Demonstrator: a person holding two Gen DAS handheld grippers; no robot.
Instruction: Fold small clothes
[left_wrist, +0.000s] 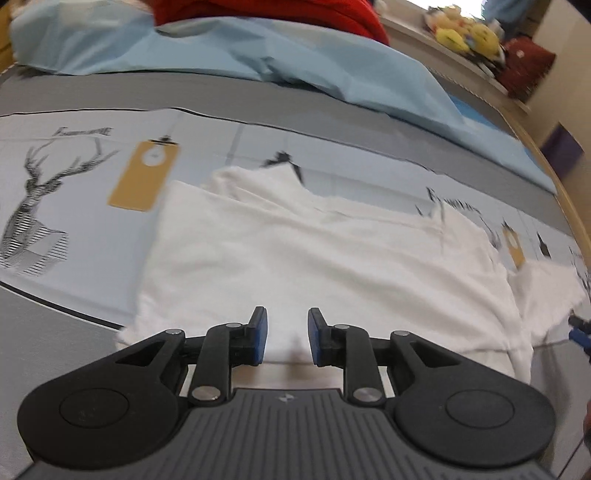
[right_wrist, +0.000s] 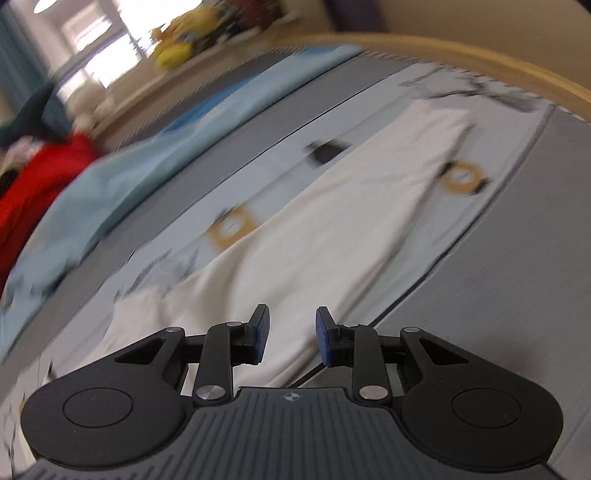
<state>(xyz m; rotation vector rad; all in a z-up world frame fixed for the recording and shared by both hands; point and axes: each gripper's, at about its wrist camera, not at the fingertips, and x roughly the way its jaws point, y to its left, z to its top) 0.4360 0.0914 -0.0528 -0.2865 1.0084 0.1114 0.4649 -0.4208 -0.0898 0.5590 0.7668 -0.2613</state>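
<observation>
Blurred script on the printed bed sheet

The bed sheet (left_wrist: 85, 206) carries a black script word above its deer print (left_wrist: 35, 206), and a second one beside the white garment (left_wrist: 314, 266); both are too blurred to read. In the right wrist view the sheet's lettering is only smeared streaks.
</observation>
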